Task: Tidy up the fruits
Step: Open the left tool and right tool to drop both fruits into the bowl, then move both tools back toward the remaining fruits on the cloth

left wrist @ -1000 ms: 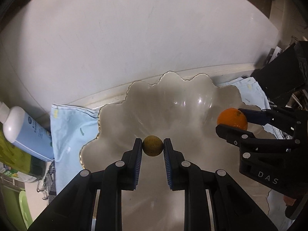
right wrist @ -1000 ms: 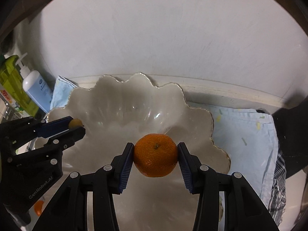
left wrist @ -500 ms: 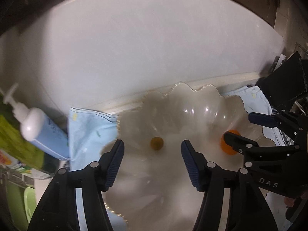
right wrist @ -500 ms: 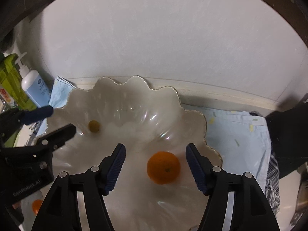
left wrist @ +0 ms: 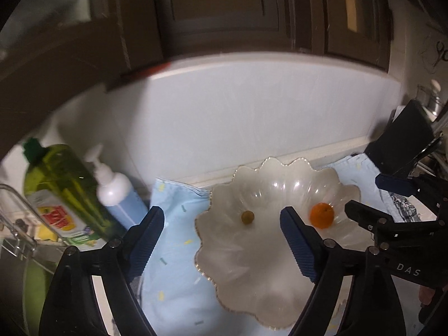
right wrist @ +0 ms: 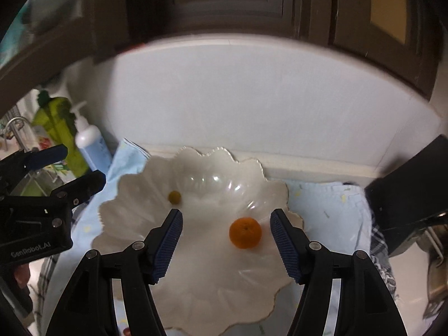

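Fruits: two in the dish – orange at 4 o'clock of the dish floor, small greenish fruit at 10 o'clock, well apart, neither touched by any pad.
R gripper: nearest to cam, jaws at a mid gap w/ nothing between the pads; orange lies lower down, on the dish, seen thru the gap twd the right pad.
L gripper: jaws opening, already wide, nothing between the pads; green fruit sits on the dish beyond.
Dish: pale scalloped bowl w/ gold rim, upright on the cloth.
Cloth: light blue, speckled, under the dish, showing at 9 and 3 o'clock of it.
Bottles: white pump bottle & green detergent bottle at 9 o'clock, beside the cloth.
Far: white backsplash, dark cabinet doors at 12 o'clock.
Done: both visible fruits are in the dish, released.
Left: can't tell – no other fruit clearly in view; an orange blob behind the L gripper body is too hidden to call.
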The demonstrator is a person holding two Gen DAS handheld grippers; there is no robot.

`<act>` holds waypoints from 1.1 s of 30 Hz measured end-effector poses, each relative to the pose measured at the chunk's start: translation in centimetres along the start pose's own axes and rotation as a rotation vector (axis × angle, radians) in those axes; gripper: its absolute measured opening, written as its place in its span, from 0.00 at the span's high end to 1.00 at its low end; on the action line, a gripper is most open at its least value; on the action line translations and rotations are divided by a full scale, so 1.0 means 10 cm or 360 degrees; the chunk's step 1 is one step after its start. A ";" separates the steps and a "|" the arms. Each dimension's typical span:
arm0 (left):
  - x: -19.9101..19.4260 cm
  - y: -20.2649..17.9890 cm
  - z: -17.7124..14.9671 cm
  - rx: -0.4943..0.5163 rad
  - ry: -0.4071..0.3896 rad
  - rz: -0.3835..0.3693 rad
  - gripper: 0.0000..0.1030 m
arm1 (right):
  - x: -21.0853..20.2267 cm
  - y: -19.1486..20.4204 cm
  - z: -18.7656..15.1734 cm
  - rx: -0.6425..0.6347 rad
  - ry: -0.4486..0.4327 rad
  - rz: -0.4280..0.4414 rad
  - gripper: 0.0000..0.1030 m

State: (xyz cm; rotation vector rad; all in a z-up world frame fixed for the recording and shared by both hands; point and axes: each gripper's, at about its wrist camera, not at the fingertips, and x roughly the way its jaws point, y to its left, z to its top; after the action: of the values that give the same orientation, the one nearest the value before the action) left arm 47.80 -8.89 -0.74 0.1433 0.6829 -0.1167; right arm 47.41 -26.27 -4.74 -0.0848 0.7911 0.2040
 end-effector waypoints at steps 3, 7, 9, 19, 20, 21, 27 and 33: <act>-0.23 0.03 -0.06 -0.0001 -0.0066 0.0021 0.13 | -0.25 0.08 -0.07 -0.0024 -0.0094 -0.0037 0.36; -0.55 0.04 -0.17 0.0024 -0.0144 0.0033 0.11 | -0.58 0.17 -0.15 -0.0031 -0.0212 -0.0061 0.36; -0.69 0.04 -0.22 0.0035 -0.0182 0.0040 0.09 | -0.72 0.21 -0.20 -0.0033 -0.0246 -0.0050 0.36; -1.35 0.04 -0.52 0.0039 -0.0309 0.0047 0.07 | -1.19 0.42 -0.52 -0.0024 -0.0326 -0.0005 0.36; -1.41 0.04 -0.56 0.0043 -0.0318 0.0048 0.07 | -1.22 0.43 -0.54 -0.0021 -0.0328 -0.0004 0.36; -1.46 0.04 -0.60 0.0047 -0.0326 0.0052 0.07 | -1.25 0.45 -0.57 -0.0021 -0.0330 -0.0004 0.36; -1.72 0.03 -0.83 0.0074 -0.0340 0.0057 0.07 | -1.46 0.57 -0.77 -0.0043 -0.0358 -0.0019 0.36; -1.84 0.05 -1.05 0.0067 -0.0307 0.0052 0.07 | -1.63 0.72 -0.97 -0.0096 -0.0386 -0.0058 0.36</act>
State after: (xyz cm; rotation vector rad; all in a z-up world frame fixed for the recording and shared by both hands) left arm 27.19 -5.53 2.94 0.1812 0.4854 -0.1118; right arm 27.90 -23.12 0.09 -0.1290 0.5413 0.1992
